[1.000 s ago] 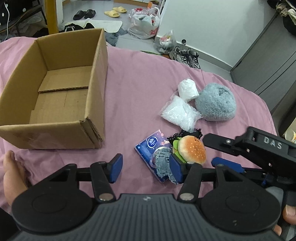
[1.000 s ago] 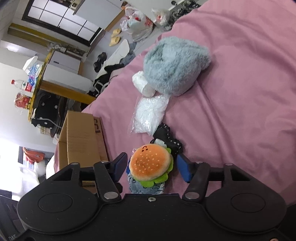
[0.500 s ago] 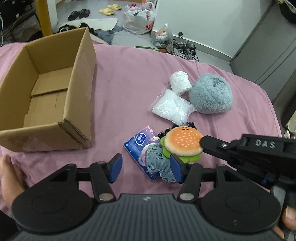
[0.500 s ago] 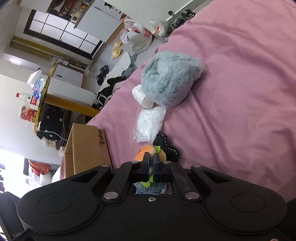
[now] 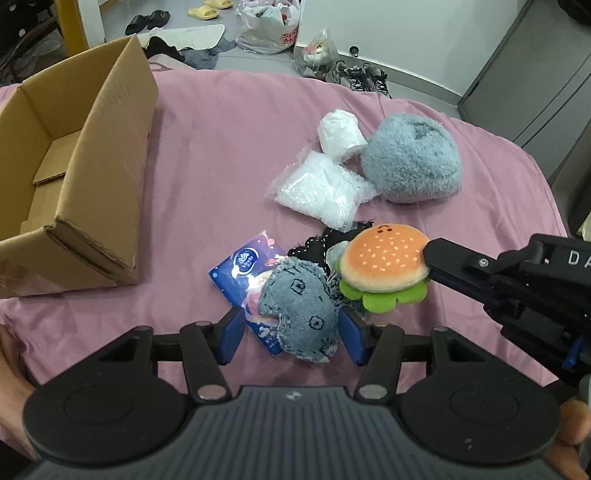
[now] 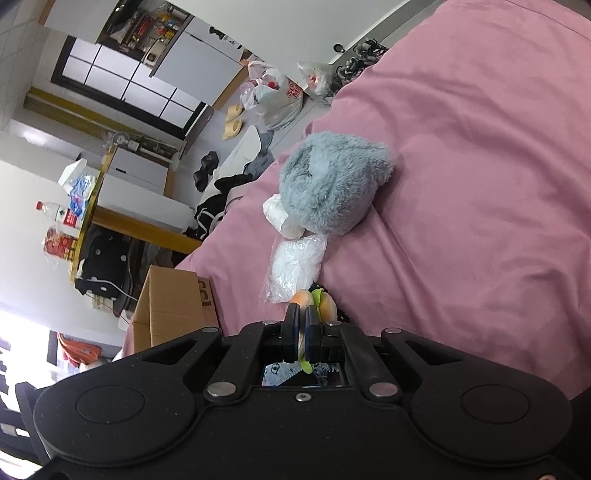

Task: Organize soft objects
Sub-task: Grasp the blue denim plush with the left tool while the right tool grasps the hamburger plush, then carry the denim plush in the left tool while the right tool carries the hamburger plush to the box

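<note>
My right gripper [image 6: 303, 325] is shut on a burger plush [image 5: 384, 264], also seen in the right wrist view [image 6: 327, 304], and holds it just above the pink bed. My left gripper [image 5: 291, 334] is open, its blue fingers either side of a denim heart pouch [image 5: 301, 312] lying on a blue tissue pack [image 5: 242, 264]. A grey furry plush [image 5: 412, 162], a white roll [image 5: 340, 131], a clear bag of white stuffing [image 5: 321, 190] and a black lace piece [image 5: 314, 245] lie behind. An open cardboard box [image 5: 110, 155] stands at the left.
The pink bed sheet [image 5: 229, 129] ends at the far edge, with shoes and plastic bags [image 5: 271, 22] on the floor beyond. A grey cabinet [image 5: 535, 66] stands at the right. The box shows in the right wrist view [image 6: 170, 306].
My right gripper shut on the burger plush and lifted it slightly off the bed. My left gripper moved forward so its fingers now flank the denim pouch.
</note>
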{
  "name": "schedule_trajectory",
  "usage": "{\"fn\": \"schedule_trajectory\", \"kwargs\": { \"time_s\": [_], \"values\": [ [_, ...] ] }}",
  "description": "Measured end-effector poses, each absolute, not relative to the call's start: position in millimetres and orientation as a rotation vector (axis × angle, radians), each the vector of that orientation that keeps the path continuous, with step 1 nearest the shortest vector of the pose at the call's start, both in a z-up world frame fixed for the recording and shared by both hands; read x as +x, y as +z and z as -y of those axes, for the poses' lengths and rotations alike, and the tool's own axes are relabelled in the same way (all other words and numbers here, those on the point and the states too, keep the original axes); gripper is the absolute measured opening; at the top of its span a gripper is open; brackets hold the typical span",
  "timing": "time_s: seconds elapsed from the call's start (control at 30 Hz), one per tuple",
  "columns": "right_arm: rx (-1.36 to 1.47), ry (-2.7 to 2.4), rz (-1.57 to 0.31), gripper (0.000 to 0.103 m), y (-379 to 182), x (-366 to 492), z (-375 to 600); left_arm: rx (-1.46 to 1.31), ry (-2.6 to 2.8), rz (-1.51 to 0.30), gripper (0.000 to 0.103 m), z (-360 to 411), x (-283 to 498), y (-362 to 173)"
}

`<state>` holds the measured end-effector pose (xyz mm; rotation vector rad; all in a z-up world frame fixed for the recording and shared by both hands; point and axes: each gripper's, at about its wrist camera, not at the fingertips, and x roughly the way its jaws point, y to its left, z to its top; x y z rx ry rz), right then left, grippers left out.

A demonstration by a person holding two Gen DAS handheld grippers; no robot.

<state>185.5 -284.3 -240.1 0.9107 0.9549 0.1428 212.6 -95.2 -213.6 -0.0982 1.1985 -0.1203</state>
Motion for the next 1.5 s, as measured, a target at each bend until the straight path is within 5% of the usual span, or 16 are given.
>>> {"fn": "schedule_trajectory", "kwargs": {
  "time_s": [0.1,0.17,0.27,1.5],
  "values": [
    [0.885,0.139,-0.967,0.003,-244,186,285,-0.089,-0.127,-1.187,0.052,99,213,-215],
    [0.876,0.146,-0.978,0.003,-243,188,285,-0.084,-0.135,-1.196,0.033,102,215,-217],
    [0.823,0.158,-0.982,0.003,-235,186,281,-0.09,-0.151,-1.202,0.019,106,217,-215],
    [0.648,0.137,-0.69,0.003,-137,150,223,-0.093,-0.219,-0.925,0.018,35,182,-125]
  ]
}}
